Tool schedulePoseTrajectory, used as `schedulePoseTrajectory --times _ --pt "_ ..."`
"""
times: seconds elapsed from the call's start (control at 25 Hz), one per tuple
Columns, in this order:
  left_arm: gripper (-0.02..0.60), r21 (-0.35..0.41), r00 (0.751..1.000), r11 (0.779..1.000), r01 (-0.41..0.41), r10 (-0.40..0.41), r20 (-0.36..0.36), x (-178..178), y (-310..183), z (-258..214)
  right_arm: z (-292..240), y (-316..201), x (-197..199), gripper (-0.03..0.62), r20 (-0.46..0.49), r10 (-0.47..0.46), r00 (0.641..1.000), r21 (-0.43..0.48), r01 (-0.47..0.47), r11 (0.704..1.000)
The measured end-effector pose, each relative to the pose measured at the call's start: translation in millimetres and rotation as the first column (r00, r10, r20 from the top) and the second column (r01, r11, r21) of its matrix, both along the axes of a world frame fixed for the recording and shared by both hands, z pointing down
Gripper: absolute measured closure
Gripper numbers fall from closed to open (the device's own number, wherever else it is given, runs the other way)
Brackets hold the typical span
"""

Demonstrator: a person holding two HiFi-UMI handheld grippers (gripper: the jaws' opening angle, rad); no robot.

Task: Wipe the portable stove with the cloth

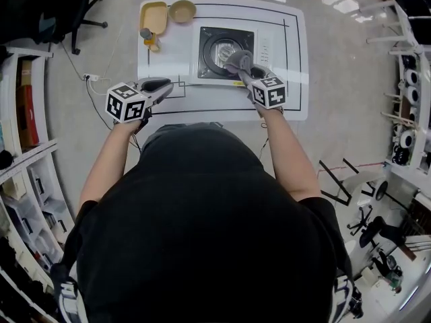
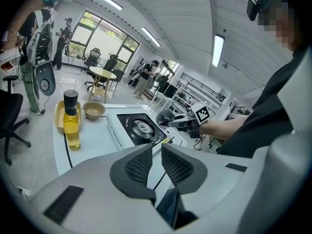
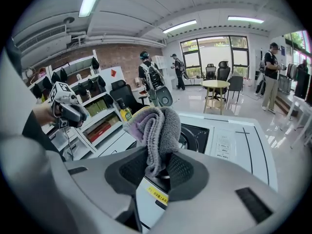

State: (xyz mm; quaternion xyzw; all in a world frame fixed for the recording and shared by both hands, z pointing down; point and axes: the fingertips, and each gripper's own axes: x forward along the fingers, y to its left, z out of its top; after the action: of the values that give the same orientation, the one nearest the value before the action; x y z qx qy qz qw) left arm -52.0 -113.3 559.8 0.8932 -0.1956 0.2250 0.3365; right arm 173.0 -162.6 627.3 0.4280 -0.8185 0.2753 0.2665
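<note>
The head view alone gives the layout from above. The stove (image 1: 225,52) sits mid-table (image 1: 296,79), with a yellow tray (image 1: 153,15) and a bowl (image 1: 182,10) at the far left corner and an oil bottle (image 1: 147,38) just beside the tray.

Only the right gripper view shows the grip. The right gripper (image 3: 157,168) has its jaws clamped on the lower end of the cloth (image 3: 155,128). The cloth is grey and plush, bunched into a folded wad that stands up past the jaw tips.

The left gripper view shows the wad side-on, at the stove's near right edge beside the burner ring (image 2: 143,126). No view settles whether it touches the top.

That view also shows the left gripper (image 2: 157,162) empty, its jaws a narrow gap apart with bare table visible between them.

The right arm reaches forward, so its gripper is over the stove's near right corner. The left arm is bent closer in, holding its gripper over the table's near left edge and aimed right toward the stove.
</note>
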Motion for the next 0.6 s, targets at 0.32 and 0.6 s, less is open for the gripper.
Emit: schedulePoseTrajectory --times 0.32,0.6 --pt "0.506 0.042 1.0 0.999 -0.002 0.002 0.002 7 3 -20 -74 -14 22 0.468 0.034 0.038 0.999 0.14 -0.042 0.989" --pt "0.506 0.084 1.0 0.996 -0.015 0.014 0.002 21 5 -40 -134 -11 49 0.468 0.045 0.062 0.997 0.243 -0.071 0.967"
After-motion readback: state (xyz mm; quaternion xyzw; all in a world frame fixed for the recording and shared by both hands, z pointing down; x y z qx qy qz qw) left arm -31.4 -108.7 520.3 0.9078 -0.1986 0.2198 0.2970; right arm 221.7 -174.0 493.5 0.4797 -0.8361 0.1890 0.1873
